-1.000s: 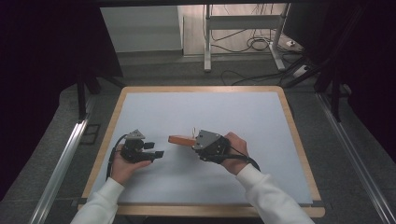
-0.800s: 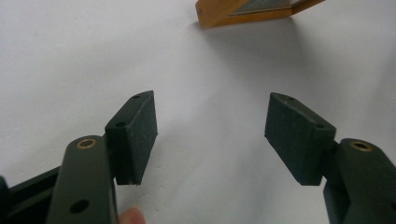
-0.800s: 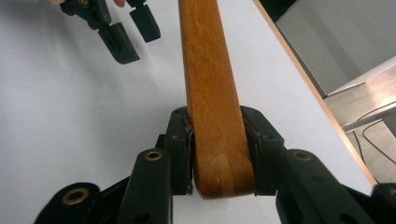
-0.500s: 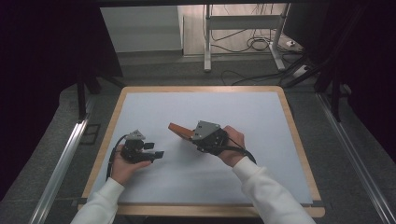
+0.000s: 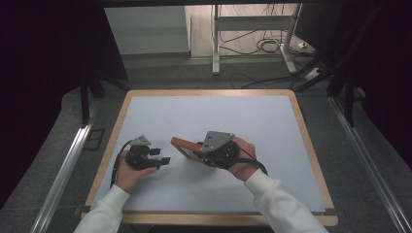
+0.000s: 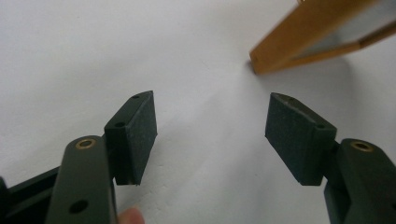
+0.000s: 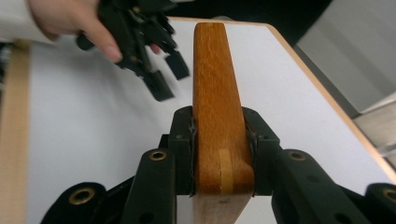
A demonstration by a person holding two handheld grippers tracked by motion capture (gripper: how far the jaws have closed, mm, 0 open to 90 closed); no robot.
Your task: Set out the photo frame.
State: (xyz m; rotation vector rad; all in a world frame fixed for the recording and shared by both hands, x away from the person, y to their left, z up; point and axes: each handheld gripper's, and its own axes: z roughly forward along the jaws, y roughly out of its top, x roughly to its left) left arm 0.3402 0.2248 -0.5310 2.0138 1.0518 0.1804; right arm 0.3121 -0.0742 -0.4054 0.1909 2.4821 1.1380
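A brown wooden frame (image 5: 180,146) with a pale panel inside is held on edge, just above the white table top (image 5: 252,116). My right gripper (image 5: 198,154) is shut on its edge; the jaws press both sides of the wood (image 7: 215,70) in the right gripper view (image 7: 218,140). My left gripper (image 5: 164,158) rests a short way to the left of the frame, pointing at it, jaws open and empty. In the left gripper view (image 6: 212,112) the frame's corner (image 6: 299,39) lies just beyond the right fingertip. The left gripper (image 7: 170,77) also shows beyond the frame, with a hand around it.
The white sheet lies on a board with a wooden rim (image 5: 312,155). Metal rails (image 5: 63,170) run along both sides of the table. Behind it are stand legs (image 5: 214,48) and cables (image 5: 265,46) on the floor.
The right gripper has swung the frame, first away from me and then back nearer and lower. The left gripper has hardly moved and stays open.
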